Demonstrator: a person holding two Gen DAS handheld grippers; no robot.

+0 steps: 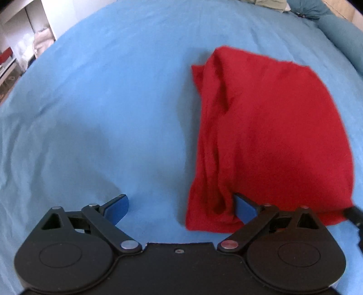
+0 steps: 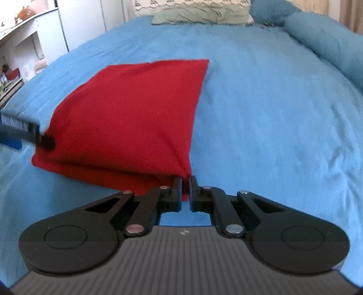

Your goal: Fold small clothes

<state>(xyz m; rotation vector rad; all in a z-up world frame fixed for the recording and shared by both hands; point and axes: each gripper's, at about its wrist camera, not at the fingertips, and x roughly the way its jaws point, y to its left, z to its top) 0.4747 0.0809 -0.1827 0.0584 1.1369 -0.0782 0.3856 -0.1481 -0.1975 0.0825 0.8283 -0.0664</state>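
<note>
A red garment (image 1: pixel 272 127) lies folded on the blue bed sheet (image 1: pixel 102 102). My left gripper (image 1: pixel 181 208) is open wide at the garment's near left corner; its right finger (image 1: pixel 245 208) touches the cloth's edge, its left finger (image 1: pixel 118 208) is over bare sheet. In the right wrist view the garment (image 2: pixel 136 113) lies ahead and to the left. My right gripper (image 2: pixel 186 188) is shut on the garment's near right corner, which is pulled taut into creases. The left gripper's finger (image 2: pixel 29 131) shows at the garment's left edge.
The blue sheet (image 2: pixel 272 124) spreads all around. A blue bolster (image 2: pixel 329 45) and a green pillow (image 2: pixel 199 13) lie at the bed's far end. White shelves and furniture (image 2: pixel 34 34) stand beyond the bed's left side.
</note>
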